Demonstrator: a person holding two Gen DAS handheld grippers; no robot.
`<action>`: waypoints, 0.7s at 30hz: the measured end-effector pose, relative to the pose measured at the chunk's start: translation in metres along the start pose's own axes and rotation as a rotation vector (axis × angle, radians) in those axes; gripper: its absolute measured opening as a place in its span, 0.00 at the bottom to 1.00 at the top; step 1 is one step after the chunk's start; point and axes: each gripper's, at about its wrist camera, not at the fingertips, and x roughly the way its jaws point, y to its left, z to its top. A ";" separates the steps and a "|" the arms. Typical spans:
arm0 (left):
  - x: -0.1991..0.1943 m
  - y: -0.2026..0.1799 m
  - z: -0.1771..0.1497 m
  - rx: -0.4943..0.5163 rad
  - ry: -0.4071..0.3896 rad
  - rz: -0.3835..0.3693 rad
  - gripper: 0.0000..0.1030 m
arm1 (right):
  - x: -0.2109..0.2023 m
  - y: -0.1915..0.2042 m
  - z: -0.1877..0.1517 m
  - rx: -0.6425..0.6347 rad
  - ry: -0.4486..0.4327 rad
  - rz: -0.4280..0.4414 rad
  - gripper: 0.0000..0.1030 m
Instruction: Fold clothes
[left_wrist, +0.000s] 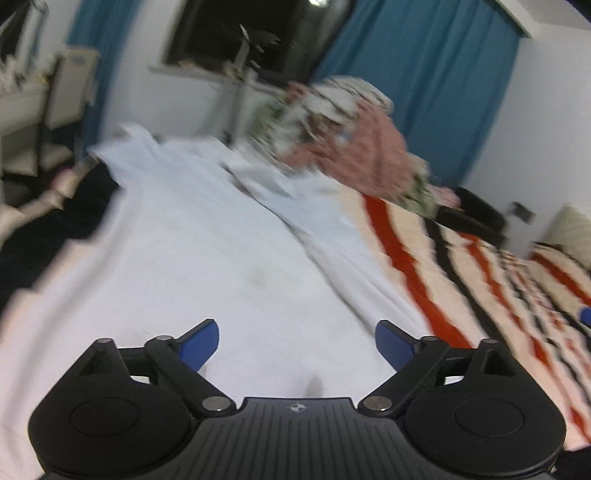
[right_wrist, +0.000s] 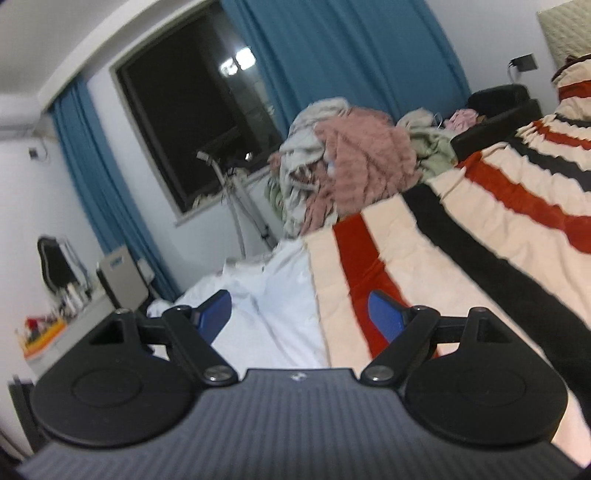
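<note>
- Your left gripper (left_wrist: 297, 345) sits nearest the lens, blue pads spread apart, nothing between them, hovering right over the white garment (left_wrist: 207, 236).
- Your right gripper (right_wrist: 299, 317) is also wide and empty, straddling the garment's edge where it meets the striped blanket (right_wrist: 461, 236).
- The garment's length runs straight away from both grippers toward the heap of clothes (right_wrist: 351, 162); your left hand looks the nearer, so it likely leads the pinch.
</note>
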 end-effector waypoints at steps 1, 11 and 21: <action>0.005 -0.005 -0.003 -0.016 0.030 -0.042 0.78 | -0.003 -0.004 0.003 0.006 -0.018 -0.007 0.81; 0.083 -0.067 -0.054 -0.080 0.322 -0.383 0.52 | 0.006 -0.033 0.002 0.111 0.014 0.011 0.81; 0.128 -0.062 -0.069 -0.263 0.307 -0.564 0.48 | 0.022 -0.034 -0.009 0.128 0.078 0.022 0.81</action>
